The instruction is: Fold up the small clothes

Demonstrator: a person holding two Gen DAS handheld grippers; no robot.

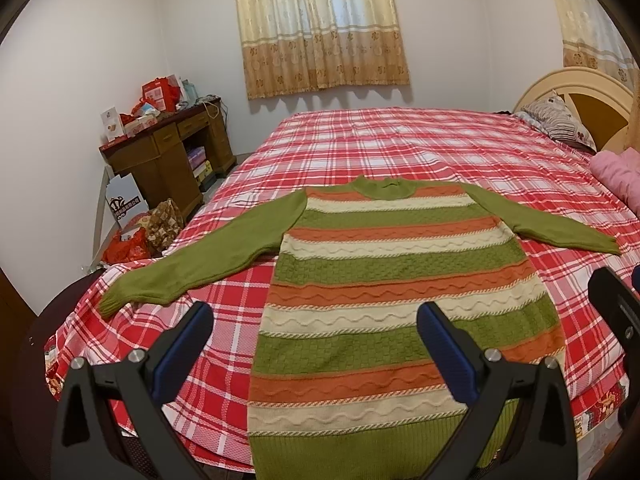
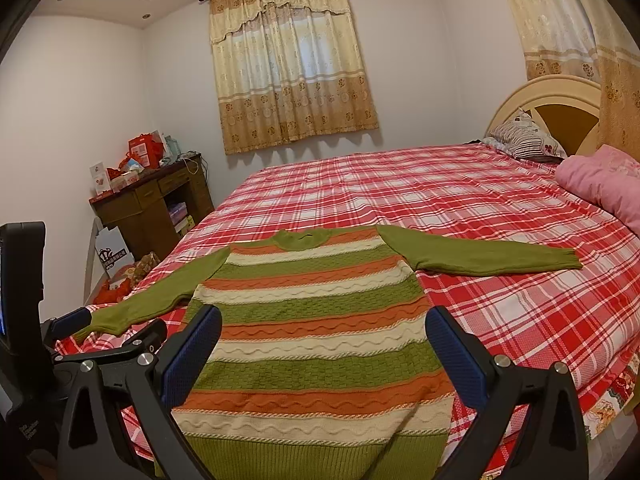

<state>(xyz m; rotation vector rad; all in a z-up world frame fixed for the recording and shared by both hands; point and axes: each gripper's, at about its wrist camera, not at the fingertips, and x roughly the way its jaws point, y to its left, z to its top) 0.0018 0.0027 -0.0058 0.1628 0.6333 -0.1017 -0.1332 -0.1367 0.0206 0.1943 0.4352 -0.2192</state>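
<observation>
Striped sweater flat on checked bed, pink blanket far off. Left gripper and right gripper wide, empty, above hem.

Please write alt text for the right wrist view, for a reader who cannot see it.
A striped green, orange and cream sweater lies flat, sleeves spread, on a bed with a red plaid sheet. The open right gripper hovers above it, holding nothing.
</observation>
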